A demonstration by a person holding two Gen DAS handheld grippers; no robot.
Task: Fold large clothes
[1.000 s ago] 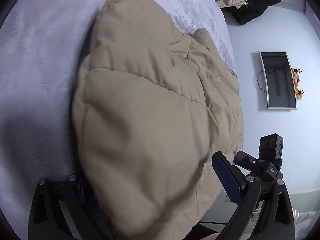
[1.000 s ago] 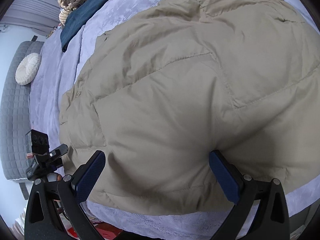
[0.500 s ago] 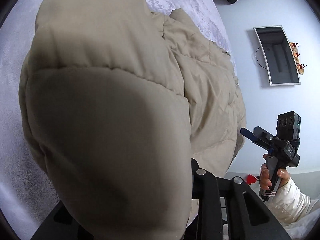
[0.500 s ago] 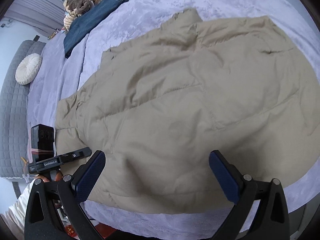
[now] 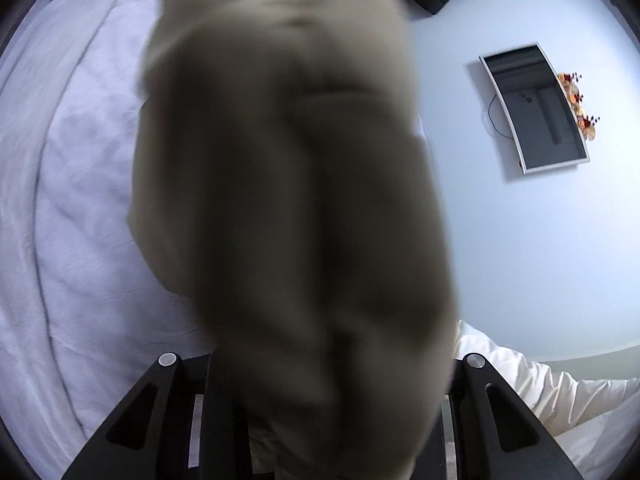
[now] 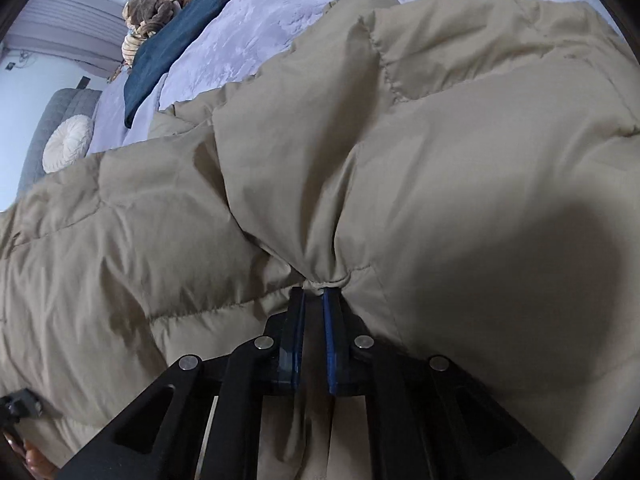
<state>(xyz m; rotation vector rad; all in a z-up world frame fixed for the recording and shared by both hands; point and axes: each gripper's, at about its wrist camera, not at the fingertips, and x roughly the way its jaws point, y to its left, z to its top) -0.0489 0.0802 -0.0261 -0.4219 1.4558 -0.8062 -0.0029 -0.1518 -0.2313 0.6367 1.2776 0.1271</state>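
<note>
The right claw (image 6: 314,292) pinches the tan coat (image 6: 440,140) at its near edge on the bed (image 6: 260,20); the left claw (image 5: 320,420), apparently clamped on a blurred bunch, lifts it to fold.

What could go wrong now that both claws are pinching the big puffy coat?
1. The right claw pinches only a small pucker of the slippery tan coat, so the fabric may slide out when pulled.
2. The left claw holds a thick bunch that fills its camera's view, so aiming the fold could go wrong.
3. Swinging the coat across the bed might knock the jeans.
</note>
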